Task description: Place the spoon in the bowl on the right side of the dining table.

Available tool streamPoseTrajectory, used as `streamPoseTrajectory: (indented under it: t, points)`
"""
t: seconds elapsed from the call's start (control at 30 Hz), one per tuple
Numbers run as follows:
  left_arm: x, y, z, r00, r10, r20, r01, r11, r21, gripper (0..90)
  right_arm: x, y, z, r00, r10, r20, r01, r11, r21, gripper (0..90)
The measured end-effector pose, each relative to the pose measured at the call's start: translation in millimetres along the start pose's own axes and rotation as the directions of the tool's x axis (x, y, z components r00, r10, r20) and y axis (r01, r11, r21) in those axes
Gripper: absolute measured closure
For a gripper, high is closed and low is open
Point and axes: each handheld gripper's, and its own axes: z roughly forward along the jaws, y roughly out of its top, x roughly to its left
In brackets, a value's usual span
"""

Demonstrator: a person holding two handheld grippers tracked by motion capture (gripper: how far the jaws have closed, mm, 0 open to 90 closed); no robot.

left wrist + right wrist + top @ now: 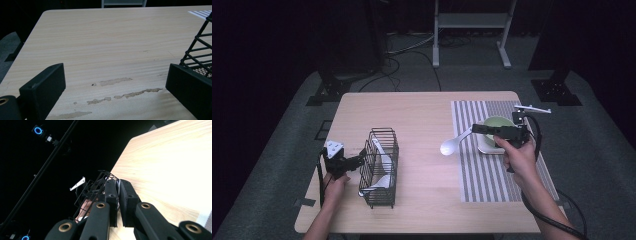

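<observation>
My right gripper (476, 129) is shut on the handle of a white spoon (451, 145). The spoon's bowl hangs out to the left over the bare wood, just off the striped mat. In the right gripper view the jaws (119, 188) are pressed together on a thin white sliver of the handle. A black wire basket (379, 167) stands at the front left with white spoons (382, 179) in it. My left gripper (359, 161) sits just left of the basket. Its jaws (113, 76) stand wide apart over bare table, the right one next to the basket's wires (200, 50).
A pale green bowl (499, 121) rests on a white square dish, on a grey striped placemat (482, 175) that covers the right part of the wooden table (422, 115). The table surface near my left gripper has worn patches (117, 81). Dark floor, cables and stands lie beyond.
</observation>
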Motion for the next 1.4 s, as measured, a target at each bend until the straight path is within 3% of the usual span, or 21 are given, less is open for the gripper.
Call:
streamPoseTrajectory:
  t: [1.4]
  points:
    - [0.1,0.1,0.0,1.0000,0.000,-0.001,0.000,1.0000,0.002,1.6,-31.9,0.4,-37.0,0.9956,0.051,0.079,-0.044,0.995,-0.086,85.4]
